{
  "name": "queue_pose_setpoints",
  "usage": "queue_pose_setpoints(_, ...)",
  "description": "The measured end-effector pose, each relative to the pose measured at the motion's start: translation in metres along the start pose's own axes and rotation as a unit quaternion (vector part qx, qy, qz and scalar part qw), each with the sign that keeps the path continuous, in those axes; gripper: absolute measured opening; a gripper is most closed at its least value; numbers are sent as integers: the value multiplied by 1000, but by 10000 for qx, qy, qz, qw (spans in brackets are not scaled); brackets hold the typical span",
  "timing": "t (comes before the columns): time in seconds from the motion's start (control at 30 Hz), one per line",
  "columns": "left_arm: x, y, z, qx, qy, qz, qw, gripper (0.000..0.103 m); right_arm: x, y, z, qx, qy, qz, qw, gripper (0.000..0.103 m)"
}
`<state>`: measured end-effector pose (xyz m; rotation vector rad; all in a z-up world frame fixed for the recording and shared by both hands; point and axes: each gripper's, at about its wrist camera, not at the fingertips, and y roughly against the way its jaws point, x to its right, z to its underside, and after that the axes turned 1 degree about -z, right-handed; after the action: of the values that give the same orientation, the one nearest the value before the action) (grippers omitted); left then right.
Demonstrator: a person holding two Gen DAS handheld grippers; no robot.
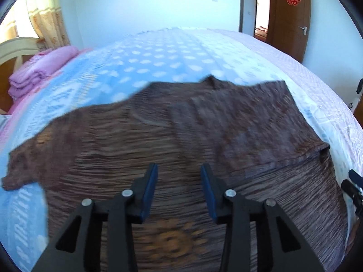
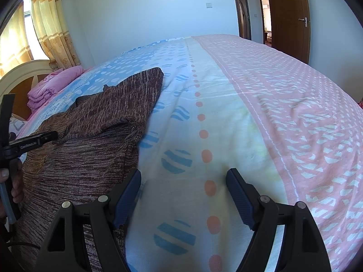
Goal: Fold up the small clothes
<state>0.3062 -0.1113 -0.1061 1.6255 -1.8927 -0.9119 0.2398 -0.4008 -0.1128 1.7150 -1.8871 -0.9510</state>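
Observation:
A brown striped knit garment (image 1: 181, 124) lies spread on the bed, one sleeve reaching left and its right part folded over the body. An orange motif (image 1: 170, 240) shows near its lower edge. My left gripper (image 1: 179, 166) hovers over the garment's middle, open, with nothing pinched between its blue pads. In the right wrist view the garment (image 2: 102, 136) fills the left side. My right gripper (image 2: 183, 172) stands open over bare sheet, its left finger (image 2: 127, 195) by the garment's right edge. The left gripper's body (image 2: 34, 140) and a hand (image 2: 13, 181) show at the far left.
The bed sheet (image 2: 226, 113) has blue, white and pink patterned bands and stretches far to the right. A stack of folded pink bedding (image 1: 34, 77) sits by the headboard (image 2: 25, 72). A curtain (image 2: 52, 29) hangs at the back left and a brown door (image 2: 290, 18) at the back right.

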Motion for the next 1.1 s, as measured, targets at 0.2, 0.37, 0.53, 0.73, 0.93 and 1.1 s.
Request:
queue_pose_setpoints(0.2,-85,20,9,-49,560,-447,9974,68,-3,6,0,120,43,107,9999,78)
queue_pose_setpoints(0.37,-167,25,27,-146,1122,-1039,9881,72,-32,32,-17,653,277,-147,9974,78)
queue_pose_setpoints(0.53,-242,20,42,-187,1815,-1576,9705,72,-98,23,-52,593,884,-639,9923,78)
queue_pose_setpoints(0.73,-319,13,53,-272,2606,-2187,9399,72,-145,-25,-76,302,922,-530,9939,78)
queue_pose_setpoints(0.93,-358,3,59,-284,3162,-2005,9268,71,-151,-78,-57,-288,852,-34,9959,78)
queue_pose_setpoints(1.1,-350,-15,53,-348,3275,-1439,9332,67,-141,-81,-56,-328,659,6,9973,78)
